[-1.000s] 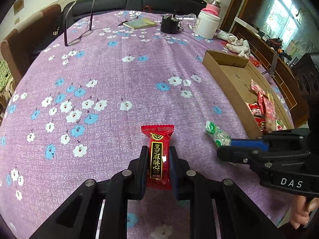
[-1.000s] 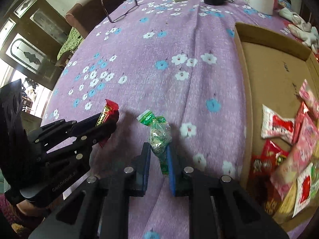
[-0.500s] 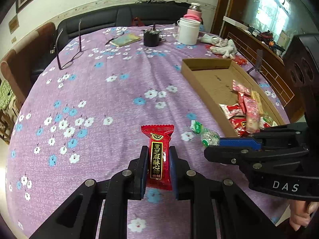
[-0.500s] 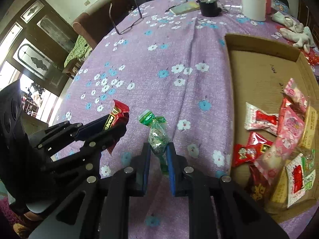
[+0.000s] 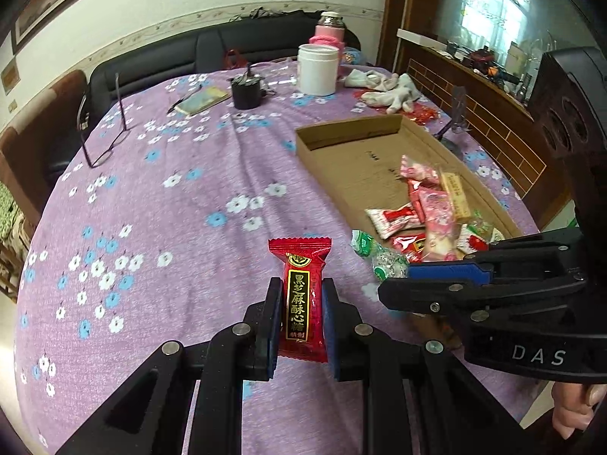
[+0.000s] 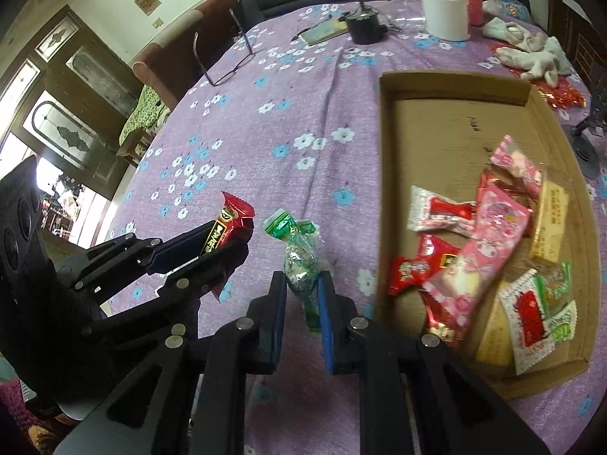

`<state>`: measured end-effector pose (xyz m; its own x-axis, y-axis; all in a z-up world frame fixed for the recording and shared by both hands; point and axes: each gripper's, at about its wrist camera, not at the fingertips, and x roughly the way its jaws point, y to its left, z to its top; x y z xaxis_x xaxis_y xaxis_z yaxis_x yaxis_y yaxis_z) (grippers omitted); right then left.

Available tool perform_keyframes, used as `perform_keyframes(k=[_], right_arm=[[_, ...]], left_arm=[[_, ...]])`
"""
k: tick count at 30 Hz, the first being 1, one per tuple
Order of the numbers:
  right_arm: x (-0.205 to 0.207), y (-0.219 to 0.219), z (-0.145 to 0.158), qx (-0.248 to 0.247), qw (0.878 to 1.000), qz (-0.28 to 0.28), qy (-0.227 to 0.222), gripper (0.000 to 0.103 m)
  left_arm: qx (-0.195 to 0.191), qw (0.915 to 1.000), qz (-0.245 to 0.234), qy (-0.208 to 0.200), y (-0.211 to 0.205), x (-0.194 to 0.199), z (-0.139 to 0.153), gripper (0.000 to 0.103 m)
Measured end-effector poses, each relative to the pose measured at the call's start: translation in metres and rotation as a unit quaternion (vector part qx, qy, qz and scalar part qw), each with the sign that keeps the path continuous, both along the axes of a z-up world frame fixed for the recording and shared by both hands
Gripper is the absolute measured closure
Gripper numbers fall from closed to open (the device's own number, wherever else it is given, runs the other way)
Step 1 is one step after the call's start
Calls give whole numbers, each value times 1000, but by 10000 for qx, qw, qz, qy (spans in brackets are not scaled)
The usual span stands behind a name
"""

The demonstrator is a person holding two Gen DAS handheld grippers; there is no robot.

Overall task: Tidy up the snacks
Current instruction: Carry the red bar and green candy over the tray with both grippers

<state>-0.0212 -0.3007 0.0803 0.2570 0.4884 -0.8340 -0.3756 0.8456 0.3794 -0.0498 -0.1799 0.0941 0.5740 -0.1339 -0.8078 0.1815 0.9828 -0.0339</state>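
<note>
Now we see both grippers tilted down over the table, side by side and held clear of the cloth. Our left gripper (image 5: 302,313) has its jaws clamped on a red candy bar (image 5: 301,295), which stands upright between the blue pads with its crimped top poking out ahead. Our right gripper (image 6: 301,305) is pinched tight on a green twist-wrapped candy (image 6: 299,261), its knotted green end sticking up past the fingertips. From the left wrist view the right gripper reaches in from the right, and part of a hand (image 5: 573,409) shows under it at the lower right corner.

We read gold characters on a black label down the red bar's front, with a round gold emblem above. The green candy looks clear and crinkly, speckled green inside.

Just to the right of both lies a shallow cardboard box (image 6: 451,83), its near end filled with snack packets (image 6: 493,235) in red, pink, white and yellow; its far end is bare.

Under it all we have a purple tablecloth (image 5: 182,204) with white and blue flowers. Farther back sit eyeglasses (image 5: 102,132), a notebook (image 5: 203,100), a black cup (image 5: 246,91), a white jar (image 5: 318,70), a pink flask (image 5: 329,30) and crumpled white gloves (image 5: 387,89). A dark sofa (image 5: 159,64) stands beyond the table.
</note>
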Motion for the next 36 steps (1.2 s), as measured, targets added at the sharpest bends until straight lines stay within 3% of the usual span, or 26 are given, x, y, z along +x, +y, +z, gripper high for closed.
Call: perform_keyframes(k=[21, 36], right_arm=[[5, -90, 2, 65, 9963, -862, 20, 87], [11, -137, -19, -45, 9897, -1385, 368, 87]], left_arm=[[5, 9972, -751, 3, -83, 16, 2, 84], [-222, 9937, -982, 501, -119, 32, -25, 84]])
